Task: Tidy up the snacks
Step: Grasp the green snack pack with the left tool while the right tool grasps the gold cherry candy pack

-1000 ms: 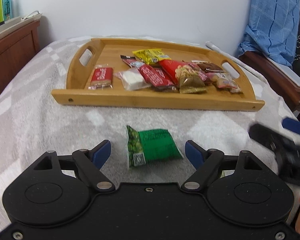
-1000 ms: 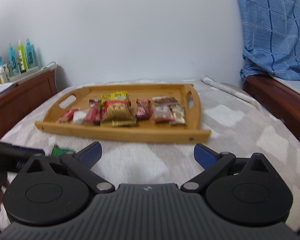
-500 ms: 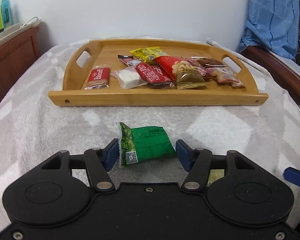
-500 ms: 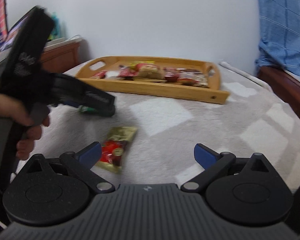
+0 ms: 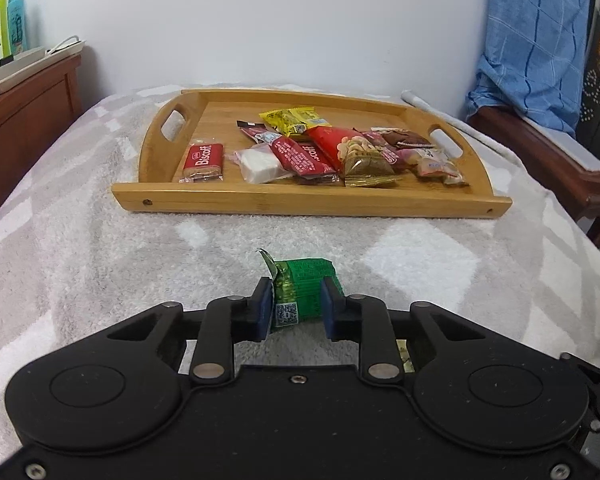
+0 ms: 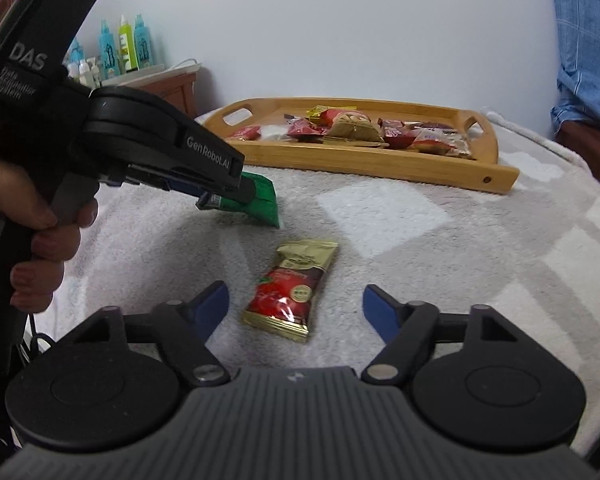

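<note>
The green snack packet [image 5: 305, 294] is a small foil pouch with fine print on its face, a code label at its near left corner and a crimped end curling upward; it lies on the grey-and-white checked blanket [image 5: 80, 248] of a bed, well in front of the wooden tray [image 5: 312, 202]. The left gripper [image 5: 296, 308] has just been closing, and its blue fingers [image 5: 265, 307] now press on both sides of this packet, which bulges between them. In the right wrist view the same gripper slants downward from the left, held by a hand [image 6: 40, 236] wrapped round its grip. A second snack, a gold-and-red packet [image 6: 290, 290] with a tomato-like picture, lies flat on the blanket just beside the green one. The right gripper [image 6: 296, 310] points down toward it; its fingers [image 6: 210, 306] have just been closing but stand apart, one on each side of the packet, touching nothing. The tray holds a loose row of assorted wrapped snacks [image 5: 320, 154], among them a red Biscoff bar [image 5: 203, 160].
</note>
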